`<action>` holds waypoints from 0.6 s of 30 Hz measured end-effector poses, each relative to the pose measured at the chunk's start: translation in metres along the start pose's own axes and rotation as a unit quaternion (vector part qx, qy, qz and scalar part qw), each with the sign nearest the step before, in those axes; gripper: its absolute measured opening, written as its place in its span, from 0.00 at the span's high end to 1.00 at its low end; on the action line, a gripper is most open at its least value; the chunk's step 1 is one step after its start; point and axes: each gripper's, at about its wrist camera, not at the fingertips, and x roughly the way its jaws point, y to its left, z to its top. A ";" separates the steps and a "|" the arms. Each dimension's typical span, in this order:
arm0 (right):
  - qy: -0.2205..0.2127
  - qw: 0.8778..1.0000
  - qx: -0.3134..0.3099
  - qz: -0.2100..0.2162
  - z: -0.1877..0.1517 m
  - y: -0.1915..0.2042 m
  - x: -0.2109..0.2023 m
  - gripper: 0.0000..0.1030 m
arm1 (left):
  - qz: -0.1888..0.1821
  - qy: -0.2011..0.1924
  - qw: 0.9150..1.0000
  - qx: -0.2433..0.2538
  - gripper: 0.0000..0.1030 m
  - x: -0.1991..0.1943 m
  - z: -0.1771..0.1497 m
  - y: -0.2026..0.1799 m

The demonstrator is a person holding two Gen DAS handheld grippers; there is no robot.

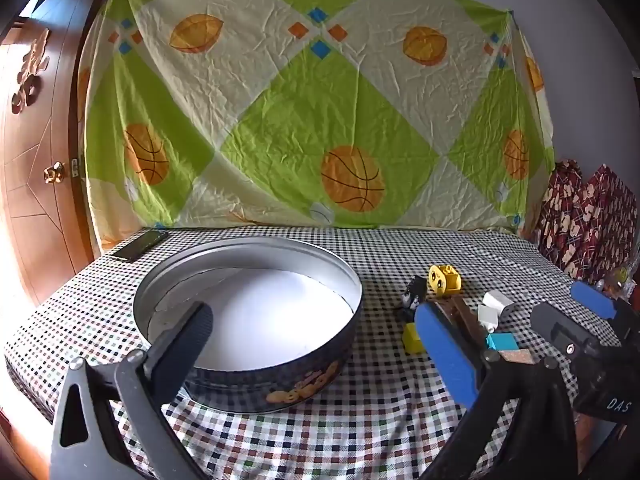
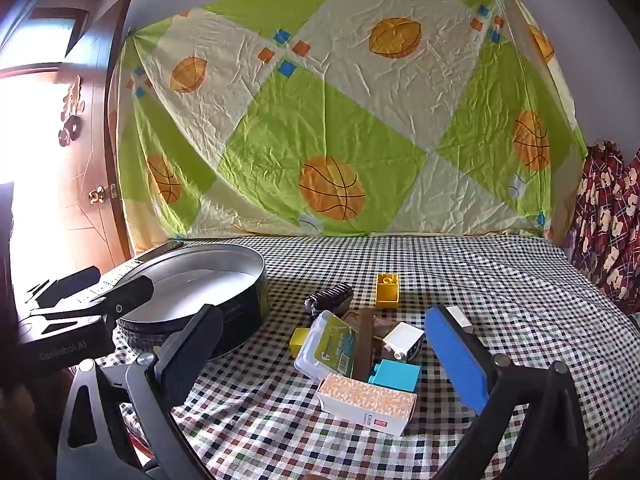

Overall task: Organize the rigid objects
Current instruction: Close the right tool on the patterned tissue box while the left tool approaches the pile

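Observation:
A round metal tin (image 1: 280, 384) with a white floor stands on the checked cloth, left of a pile of small objects. The pile holds a yellow brick (image 2: 387, 290), a dark striped toy (image 2: 330, 300), a clear case with a green card (image 2: 332, 346), a white brick (image 2: 402, 340), a teal brick (image 2: 396, 374), a brown plank (image 2: 366, 344) and an orange-patterned box (image 2: 368, 402). My left gripper (image 1: 320, 344) hovers open at the tin's near rim, nothing between its fingers. My right gripper (image 2: 324, 360) stands open just before the pile, its blue pad (image 2: 456, 364) right of the bricks.
A dark phone (image 1: 140, 245) lies at the table's far left corner behind the tin. A basketball-print sheet (image 1: 320, 120) hangs behind the table. A wooden door (image 1: 36, 160) is at the left, and red patterned fabric (image 2: 608, 216) at the right.

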 end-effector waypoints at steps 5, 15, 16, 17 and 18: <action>-0.005 1.000 -0.003 -0.003 -0.002 0.001 -0.006 0.01 | 0.000 0.004 1.000 -0.004 0.00 -0.002 0.002 -0.001; 0.010 1.000 0.009 -0.003 -0.003 0.000 -0.002 0.01 | -0.001 0.002 1.000 0.000 0.00 0.003 -0.003 0.000; 0.010 1.000 0.014 -0.003 -0.006 -0.005 0.000 0.01 | 0.000 0.002 1.000 0.001 0.00 0.004 -0.003 0.000; 0.010 1.000 0.015 -0.004 -0.006 -0.006 0.001 0.01 | -0.001 0.002 1.000 0.001 0.00 0.004 -0.004 -0.001; 0.010 1.000 0.016 -0.005 -0.007 -0.006 0.001 0.01 | 0.000 0.002 1.000 0.002 0.00 0.005 -0.004 -0.001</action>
